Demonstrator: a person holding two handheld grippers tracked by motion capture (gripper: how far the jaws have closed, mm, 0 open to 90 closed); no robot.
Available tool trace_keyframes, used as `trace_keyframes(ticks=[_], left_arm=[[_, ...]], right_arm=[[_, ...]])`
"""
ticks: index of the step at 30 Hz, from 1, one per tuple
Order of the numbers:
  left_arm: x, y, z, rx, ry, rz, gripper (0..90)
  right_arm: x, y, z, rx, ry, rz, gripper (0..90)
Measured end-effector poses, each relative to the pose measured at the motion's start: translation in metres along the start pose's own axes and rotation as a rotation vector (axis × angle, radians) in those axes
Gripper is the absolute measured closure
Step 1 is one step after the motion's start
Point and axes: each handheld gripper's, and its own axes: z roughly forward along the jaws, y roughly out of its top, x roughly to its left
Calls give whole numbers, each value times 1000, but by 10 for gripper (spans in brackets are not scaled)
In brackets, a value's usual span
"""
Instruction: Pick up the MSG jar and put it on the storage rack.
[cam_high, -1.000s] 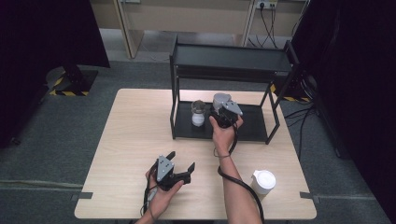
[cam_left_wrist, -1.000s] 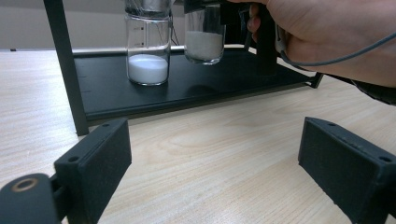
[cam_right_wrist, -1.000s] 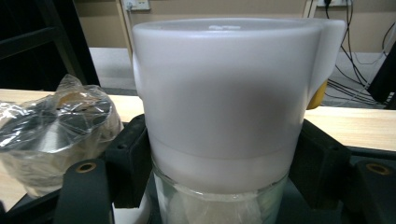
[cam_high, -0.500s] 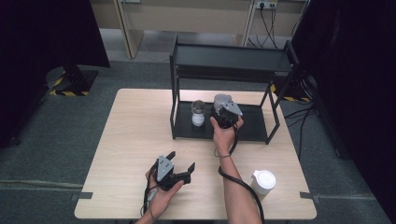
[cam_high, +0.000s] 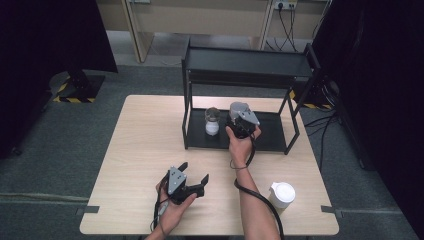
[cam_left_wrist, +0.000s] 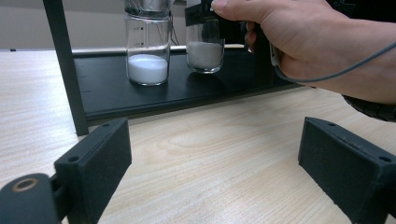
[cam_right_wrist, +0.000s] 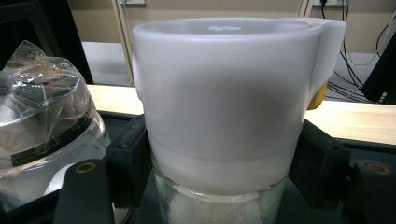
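Since a second ago: nothing has shifted; both hands and both jars sit where they were.
Black shelf rack (cam_high: 248, 60): the landmark, standing at the table's far edge, its lower tray carrying two glass jars of white powder.
Table (cam_high: 145, 145): light wood; a white lidded cup (cam_high: 281, 194) rests well in front of the rack, to the right.
Right gripper (cam_high: 240, 122): over the rack's lower tray, jaws pinching the white-lidded jar (cam_right_wrist: 219, 121) just under its lid.
Left gripper (cam_high: 191, 172): well in front of the rack, jaws spread with nothing between them, resting low over the table.
Film-covered jar (cam_high: 212, 121): on the tray just left of the gripped jar, close but apart in the left gripper view.
Doing it well: I judge the jar should travel upright and straight, clear of its neighbour and the rack post.
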Motion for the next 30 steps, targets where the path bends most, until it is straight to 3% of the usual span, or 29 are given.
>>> trace_keyframes(ticks=[13, 30], left_arm=[[0, 0, 0, -1, 1, 3, 91], [-1, 0, 0, 0, 1, 6, 91]], right_arm=[[0, -2, 2, -2, 4, -13, 310], [-1, -8, -5, 3, 24, 16, 294]])
